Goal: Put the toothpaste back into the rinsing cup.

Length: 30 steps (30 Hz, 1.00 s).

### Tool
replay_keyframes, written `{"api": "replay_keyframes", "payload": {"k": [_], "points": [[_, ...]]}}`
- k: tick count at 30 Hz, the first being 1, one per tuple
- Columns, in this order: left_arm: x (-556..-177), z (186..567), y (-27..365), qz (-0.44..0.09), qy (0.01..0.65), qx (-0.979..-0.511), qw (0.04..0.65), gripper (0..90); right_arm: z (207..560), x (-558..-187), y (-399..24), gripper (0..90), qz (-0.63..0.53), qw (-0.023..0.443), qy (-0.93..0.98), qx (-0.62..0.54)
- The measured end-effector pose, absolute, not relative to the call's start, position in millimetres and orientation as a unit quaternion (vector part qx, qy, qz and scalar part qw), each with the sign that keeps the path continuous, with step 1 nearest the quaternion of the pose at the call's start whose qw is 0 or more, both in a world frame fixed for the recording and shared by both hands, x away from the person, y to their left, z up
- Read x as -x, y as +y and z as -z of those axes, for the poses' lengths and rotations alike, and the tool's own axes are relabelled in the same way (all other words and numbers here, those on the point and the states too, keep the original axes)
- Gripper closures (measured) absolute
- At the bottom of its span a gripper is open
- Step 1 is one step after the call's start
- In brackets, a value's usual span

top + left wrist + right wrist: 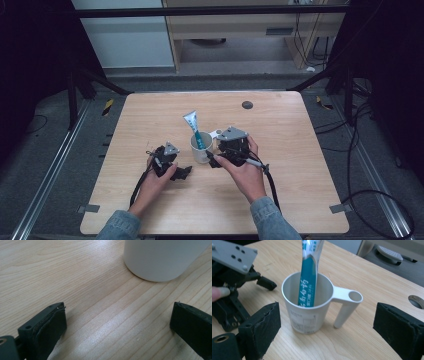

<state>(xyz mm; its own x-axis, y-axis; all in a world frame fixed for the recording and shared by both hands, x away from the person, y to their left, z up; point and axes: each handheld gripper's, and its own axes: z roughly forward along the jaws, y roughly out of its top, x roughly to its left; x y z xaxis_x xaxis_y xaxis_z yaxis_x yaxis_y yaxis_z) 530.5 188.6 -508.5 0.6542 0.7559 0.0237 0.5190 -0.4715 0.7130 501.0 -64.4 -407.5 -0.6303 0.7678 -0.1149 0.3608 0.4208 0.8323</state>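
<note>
Wooden table (280, 190) — toothpaste tube (308, 280) standing in white cup (307, 315); placing step looks done. Right gripper (327, 322) and left gripper (117, 322) jaws wide, empty — next: retreat without tipping cup.

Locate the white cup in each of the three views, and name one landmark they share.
High view: the white cup stands at the table's middle, between the two grippers.
Left gripper view: its lower wall fills the top right corner.
Right gripper view: it stands at centre, a toothpaste tube standing in it, handle to the right.
Shared landmark: the light wooden tabletop.
</note>
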Motion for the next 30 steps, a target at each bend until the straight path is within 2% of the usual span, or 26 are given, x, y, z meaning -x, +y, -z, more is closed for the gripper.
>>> {"api": "replay_keyframes", "payload": {"k": [5,13,30], "points": [[-530,509,188,-0.17,0.38,-0.84,0.348,0.0,408,-500,-76,10.2,-0.393,0.251,0.817,-0.34],[-530,508,189,-0.17,0.379,-0.841,0.346,0.0,407,-503,-92,7.5,-0.388,0.257,0.812,-0.353],[-530,508,189,-0.17,0.379,-0.841,0.346,0.0,412,-510,-161,9.6,-0.369,0.26,0.786,-0.422]]}}
